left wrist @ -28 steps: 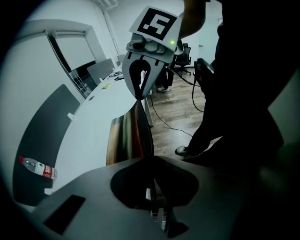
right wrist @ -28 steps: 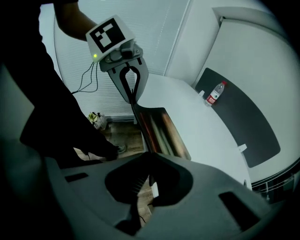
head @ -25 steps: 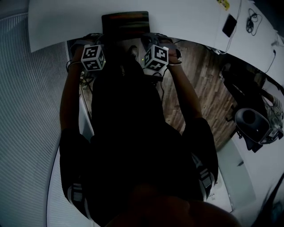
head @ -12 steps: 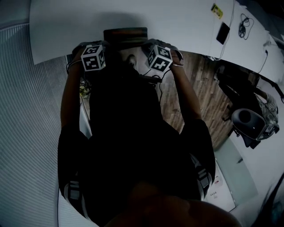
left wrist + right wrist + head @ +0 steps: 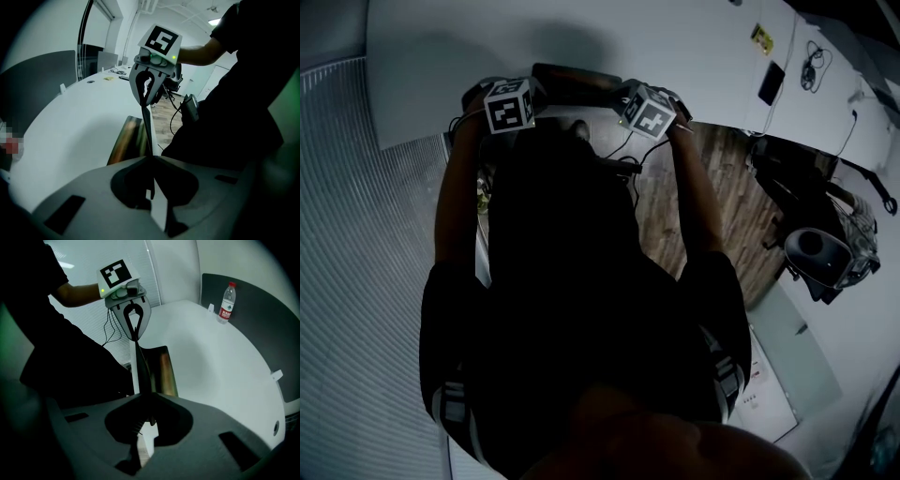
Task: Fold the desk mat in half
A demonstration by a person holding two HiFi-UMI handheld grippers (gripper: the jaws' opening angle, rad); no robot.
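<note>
The dark desk mat (image 5: 573, 81) lies on the white table (image 5: 441, 56) right in front of me, and its near edge is lifted. My left gripper (image 5: 151, 161) is shut on the mat's edge (image 5: 147, 126), which I see edge-on as a thin strip running across to the right gripper (image 5: 149, 89). My right gripper (image 5: 145, 404) is shut on the same edge (image 5: 138, 366), opposite the left gripper (image 5: 133, 326). Below the raised strip, the rest of the mat (image 5: 162, 371) rests on the table with a brownish sheen. In the head view both marker cubes, left (image 5: 511, 105) and right (image 5: 645, 111), sit over the mat's near side.
A water bottle (image 5: 226, 302) stands by a dark partition panel (image 5: 255, 315) at the table's far rim. A phone (image 5: 771, 75), a yellow tag (image 5: 762, 37) and cables (image 5: 812, 54) lie at the far right. Wooden floor (image 5: 722, 206) and a chair (image 5: 821, 255) are to my right.
Both grippers have moved forward, away from my body and over the mat, carrying its near edge with them. Less of the mat shows beyond the cubes.
</note>
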